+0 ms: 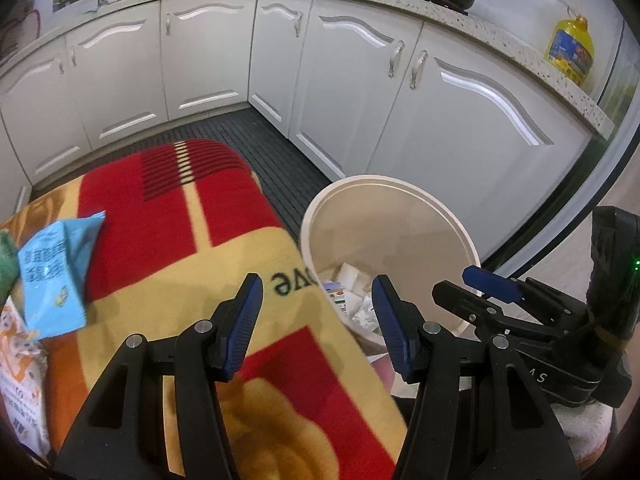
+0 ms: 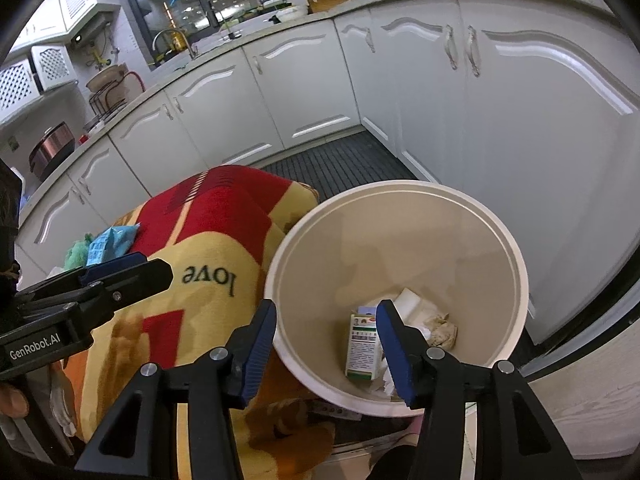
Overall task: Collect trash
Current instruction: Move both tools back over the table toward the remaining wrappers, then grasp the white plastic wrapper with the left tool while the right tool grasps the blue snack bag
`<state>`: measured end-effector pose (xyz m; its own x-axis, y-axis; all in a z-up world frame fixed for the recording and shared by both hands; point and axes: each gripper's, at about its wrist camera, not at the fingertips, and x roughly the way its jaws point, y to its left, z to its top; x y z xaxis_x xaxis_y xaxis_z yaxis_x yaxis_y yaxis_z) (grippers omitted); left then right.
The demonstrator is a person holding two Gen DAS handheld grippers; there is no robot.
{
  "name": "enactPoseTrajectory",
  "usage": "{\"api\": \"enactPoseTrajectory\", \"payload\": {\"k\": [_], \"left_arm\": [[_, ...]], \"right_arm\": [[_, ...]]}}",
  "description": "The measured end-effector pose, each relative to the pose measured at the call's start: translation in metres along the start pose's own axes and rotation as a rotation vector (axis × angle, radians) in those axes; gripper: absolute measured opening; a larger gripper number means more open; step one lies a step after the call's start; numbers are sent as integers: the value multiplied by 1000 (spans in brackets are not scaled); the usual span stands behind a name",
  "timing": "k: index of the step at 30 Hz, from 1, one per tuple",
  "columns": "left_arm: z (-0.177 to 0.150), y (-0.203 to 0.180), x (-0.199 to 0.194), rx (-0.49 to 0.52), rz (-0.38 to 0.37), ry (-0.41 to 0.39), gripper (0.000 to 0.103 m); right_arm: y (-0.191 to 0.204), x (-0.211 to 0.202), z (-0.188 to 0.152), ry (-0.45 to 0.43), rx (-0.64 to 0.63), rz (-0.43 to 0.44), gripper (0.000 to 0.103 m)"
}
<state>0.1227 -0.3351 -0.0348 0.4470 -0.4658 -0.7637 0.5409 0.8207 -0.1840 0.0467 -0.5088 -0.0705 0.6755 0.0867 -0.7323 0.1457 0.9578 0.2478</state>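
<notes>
You are looking at a fuzzy, matt cloth blanket (image 1: 224, 240) in red and yellow, and beside it a smooth plastic bin (image 2: 516, 292) whose cream wall is giving off a dull sheen. Inside it, a glossy printed card carton (image 2: 362, 346) is lying among crumpled paper (image 2: 440, 330). A shiny blue foil packet (image 1: 54, 272) is resting on the blanket. The white cabinet doors (image 1: 360, 92) are gleaming glossy; the floor mat (image 1: 276, 148) is looking ribbed and matt.

Red-yellow blanket (image 1: 224, 216), blue packet (image 1: 54, 276) lying on it
</notes>
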Motion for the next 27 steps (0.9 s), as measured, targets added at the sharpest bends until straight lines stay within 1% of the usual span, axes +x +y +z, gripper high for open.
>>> {"api": "enactPoseTrajectory", "payload": {"k": [6,8,9,17,22,25,27], "left_arm": [[-11,16,-17,-18,20,-9,55],[-14,23,-23,-27,30,-11,55],[-16,28,-27,-32,34,-12,55],[-32,63,-60,-67,64,-19,56],[-47,95,-87,-105,88,-31,59],[-55,121,-105,-138,119,-40,64],[-59,136,-114,-154,143,-49,65]], "right_arm": [[21,-2,2,-5,-29,19,53],[29,-2,3,-6,-38,31,57],[33,-2,3,-6,-44,38,60],[80,4,0,13,-117,97,61],[108,11,-1,28,-156,135,63],[125,17,0,37,-183,156,63],[139,22,1,45,-199,174,63]]}}
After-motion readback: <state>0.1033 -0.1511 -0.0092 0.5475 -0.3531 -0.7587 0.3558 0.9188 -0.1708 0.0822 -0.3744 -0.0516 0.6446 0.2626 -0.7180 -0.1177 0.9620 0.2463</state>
